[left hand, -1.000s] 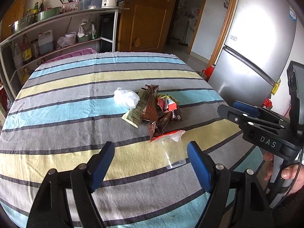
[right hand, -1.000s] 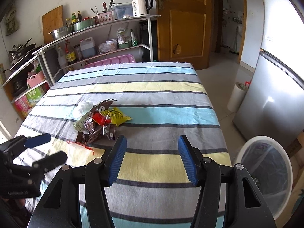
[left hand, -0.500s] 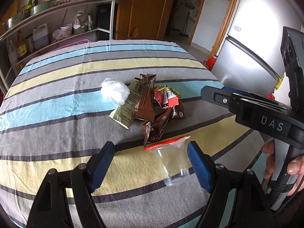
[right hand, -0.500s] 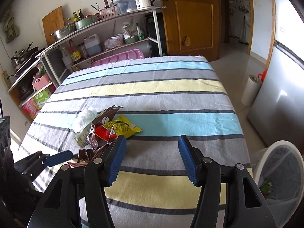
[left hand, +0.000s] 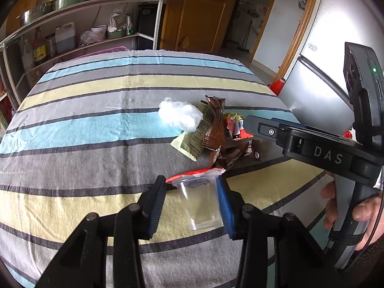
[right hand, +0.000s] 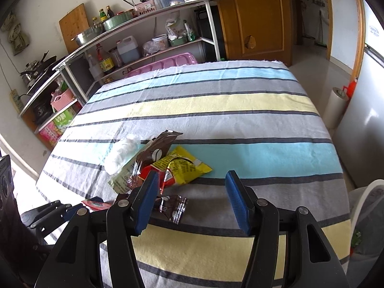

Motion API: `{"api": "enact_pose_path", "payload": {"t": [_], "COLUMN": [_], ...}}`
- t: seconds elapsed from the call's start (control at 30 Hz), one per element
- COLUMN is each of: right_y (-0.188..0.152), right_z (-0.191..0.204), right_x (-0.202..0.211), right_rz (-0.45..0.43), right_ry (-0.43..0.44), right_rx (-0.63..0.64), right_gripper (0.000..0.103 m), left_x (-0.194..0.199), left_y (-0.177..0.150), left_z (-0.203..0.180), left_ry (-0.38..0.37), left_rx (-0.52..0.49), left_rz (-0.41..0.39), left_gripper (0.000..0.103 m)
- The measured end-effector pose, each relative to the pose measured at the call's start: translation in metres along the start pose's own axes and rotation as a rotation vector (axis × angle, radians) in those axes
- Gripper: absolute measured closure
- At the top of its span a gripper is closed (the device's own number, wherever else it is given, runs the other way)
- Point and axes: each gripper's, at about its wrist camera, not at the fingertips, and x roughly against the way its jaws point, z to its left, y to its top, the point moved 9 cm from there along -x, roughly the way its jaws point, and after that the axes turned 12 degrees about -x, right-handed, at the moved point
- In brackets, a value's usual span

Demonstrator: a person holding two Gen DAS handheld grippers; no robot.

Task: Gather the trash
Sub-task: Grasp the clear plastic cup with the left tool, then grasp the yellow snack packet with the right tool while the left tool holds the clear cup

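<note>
between the blue pads of the left gripper (left hand: 192, 201) lies a clear plastic cup (left hand: 201, 204) on its side, its red-rimmed mouth pointing away from the tool and its base toward the handle; its long axis runs along the fingers; the jaws are closing and both pads appear to meet the cup's walls; just beyond the fingertips sits the trash pile (left hand: 216, 132) on the striped tablecloth (left hand: 84, 129); the right gripper (right hand: 192, 196) hangs spread and empty, with a small brown sachet (right hand: 174, 207) on the cloth between its fingers and nearer the left one; the right tool is the nearer to the pile; counted: one cup, one white crumpled bag (left hand: 178, 115), one yellow wrapper (right hand: 186, 165), several brown packets i cannot count exactly; a white bin (right hand: 367, 206) stands off the right tool's right side.
</note>
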Motion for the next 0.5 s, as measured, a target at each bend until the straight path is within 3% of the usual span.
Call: {"api": "enact_pose_path", "payload": {"t": [0.5], "right_y": [-0.001], "right_z": [0.016], "right_x": [-0.029], "right_rz": [0.044], "right_ry": [0.033], "right_rx": [0.009], "right_gripper": [0.045], "left_x": [0.001], "left_y": [-0.001], "left_z": [0.009], "left_ry": [0.012], "left_rx": [0.023], "left_rz": [-0.002], "left_gripper": [0.059]}}
